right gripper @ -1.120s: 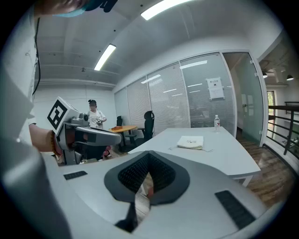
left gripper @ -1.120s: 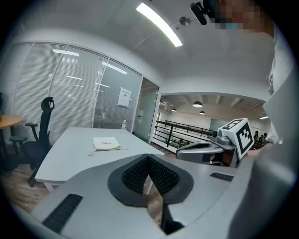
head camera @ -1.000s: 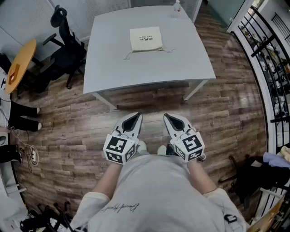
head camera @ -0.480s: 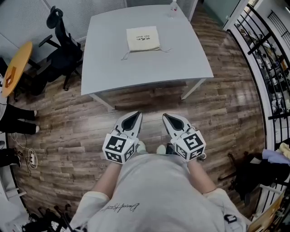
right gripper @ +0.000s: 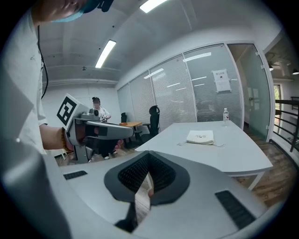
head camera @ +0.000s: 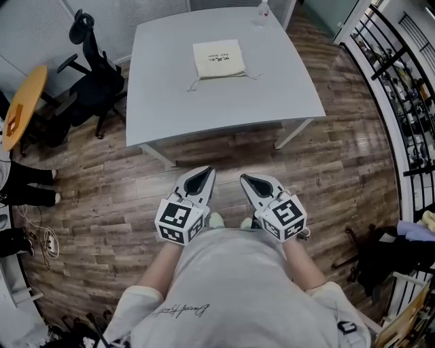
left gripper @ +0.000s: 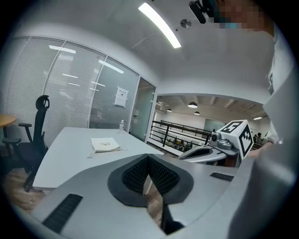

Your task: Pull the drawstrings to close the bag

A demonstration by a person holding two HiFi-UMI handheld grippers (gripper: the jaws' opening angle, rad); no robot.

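**Grippers.** The left gripper and the right gripper are both fully closed, pad against pad, with nothing between the jaws. Both are carried side by side close to the person's torso and angled slightly downward. This reads as a carrying posture: the work is out of reach, so there is nothing yet to open the jaws for.

**Task item.** The bag lies flat on the far half of the table, well apart from both grippers. One drawstring trails from its near-left corner and the other from its near-right corner. This layout probably suits one cord per gripper.

**Surroundings.** Bare wooden floor separates the person from the near table edge, and nothing blocks that path. A bottle stands at the far edge, well clear of the bag. An office chair and a round orange table stand to the left, and a railing runs on the right, all off the direct line.
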